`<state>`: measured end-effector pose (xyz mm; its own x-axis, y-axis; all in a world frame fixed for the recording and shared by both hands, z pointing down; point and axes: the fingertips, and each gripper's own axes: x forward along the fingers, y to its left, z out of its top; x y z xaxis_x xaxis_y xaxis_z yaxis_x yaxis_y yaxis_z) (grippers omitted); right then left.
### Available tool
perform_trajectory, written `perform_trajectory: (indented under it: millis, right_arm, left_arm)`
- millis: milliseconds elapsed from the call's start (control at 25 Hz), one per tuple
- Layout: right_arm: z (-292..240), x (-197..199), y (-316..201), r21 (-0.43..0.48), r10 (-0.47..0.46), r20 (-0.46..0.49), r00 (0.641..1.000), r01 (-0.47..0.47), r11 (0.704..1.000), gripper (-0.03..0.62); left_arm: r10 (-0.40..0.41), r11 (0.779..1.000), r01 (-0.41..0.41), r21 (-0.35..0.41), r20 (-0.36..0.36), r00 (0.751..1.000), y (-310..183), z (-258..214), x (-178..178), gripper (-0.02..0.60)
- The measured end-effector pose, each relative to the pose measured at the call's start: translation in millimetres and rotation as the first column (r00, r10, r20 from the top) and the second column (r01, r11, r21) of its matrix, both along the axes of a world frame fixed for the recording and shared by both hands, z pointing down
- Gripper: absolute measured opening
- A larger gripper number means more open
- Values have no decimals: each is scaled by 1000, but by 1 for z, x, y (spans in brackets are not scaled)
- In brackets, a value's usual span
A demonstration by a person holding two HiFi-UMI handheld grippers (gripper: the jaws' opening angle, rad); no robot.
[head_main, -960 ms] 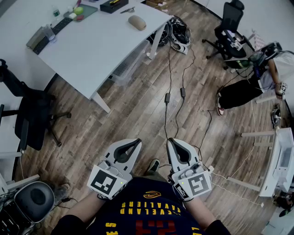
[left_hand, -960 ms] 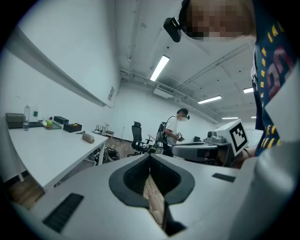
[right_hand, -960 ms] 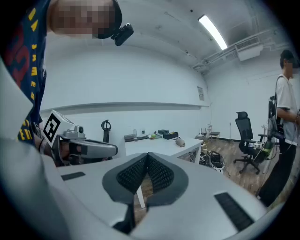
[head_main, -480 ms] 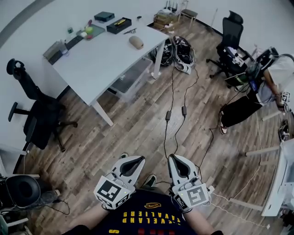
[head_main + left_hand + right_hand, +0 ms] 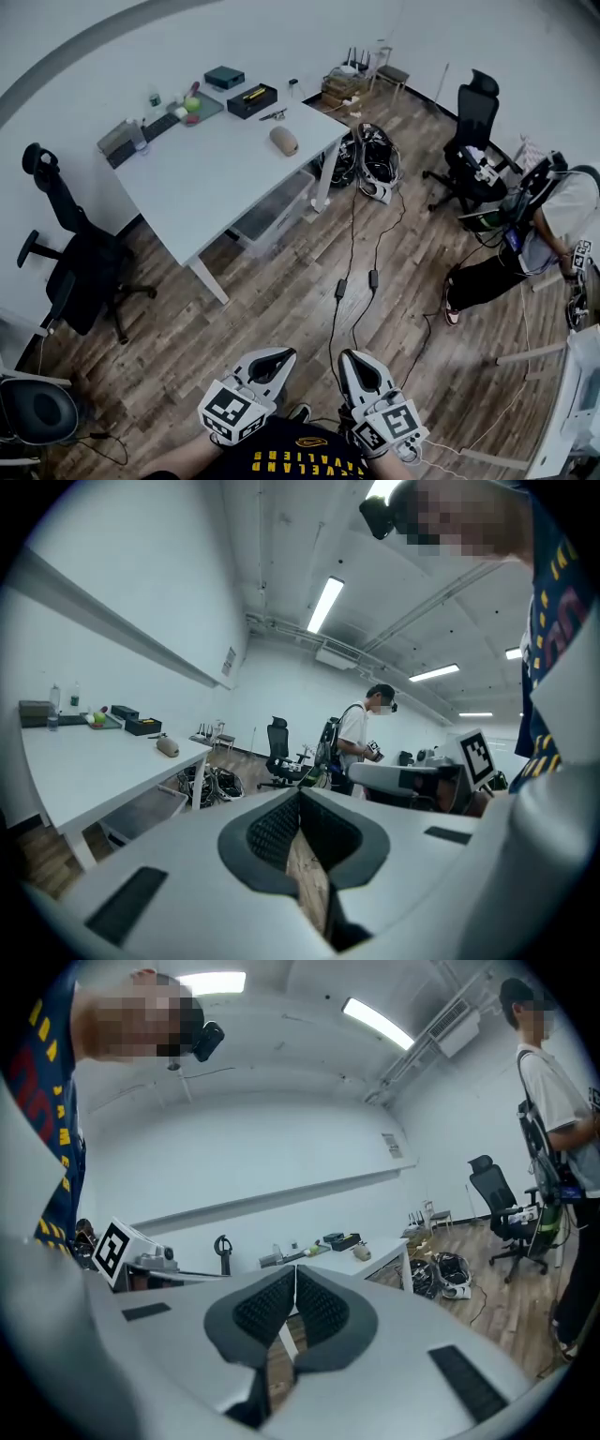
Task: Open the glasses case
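Note:
The glasses case (image 5: pixel 284 141), a tan oval pouch, lies near the right end of the white table (image 5: pixel 206 178), far ahead of both grippers. It also shows small in the left gripper view, glasses case (image 5: pixel 167 747), and in the right gripper view, glasses case (image 5: pixel 361 1252). My left gripper (image 5: pixel 286 353) and right gripper (image 5: pixel 348 357) hang side by side over the wooden floor, close to my body. Both are shut, with nothing between the jaws: left gripper (image 5: pixel 300 794), right gripper (image 5: pixel 295 1269).
On the table stand a black box (image 5: pixel 252 98), a green tray (image 5: pixel 194 106) and a keyboard (image 5: pixel 131 141). A plastic bin (image 5: pixel 267 211) sits under it. Black chairs (image 5: pixel 70 272) (image 5: pixel 473 122), floor cables (image 5: pixel 356 281) and a person (image 5: pixel 548 225) at right surround the floor.
The head view has lifted and now takes in more of the room, so the table sits farther off. Both grippers appear lower in the frame, still shut and side by side.

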<state>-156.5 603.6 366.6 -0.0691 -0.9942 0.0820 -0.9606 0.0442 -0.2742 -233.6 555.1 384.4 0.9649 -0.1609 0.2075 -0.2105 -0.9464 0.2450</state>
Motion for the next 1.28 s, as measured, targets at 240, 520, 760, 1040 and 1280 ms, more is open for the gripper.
perform_trajectory:
  millis: [240,520,760,1040,1280]
  right_arm:
    - [-9,25,-58,-40,6,-97,995,-9,999,17]
    - [-6,33,-100,-81,33,-150,988,-46,996,17]
    - [-1,43,-124,-128,18,-156,988,-38,991,17]
    - [16,80,-143,-149,10,-107,994,-26,988,17]
    - [15,132,-166,-119,-33,-95,995,22,993,17]
  left_arm:
    - [48,999,-48,5,-57,997,-61,-16,38,12]
    - [61,997,-63,-41,-58,996,-105,-3,45,13]
    - [35,995,-40,-93,-50,998,-132,8,50,13]
    - [-2,996,-1,-88,-35,999,-153,13,79,12]
    - [-61,996,60,-60,-16,998,-167,9,129,13]
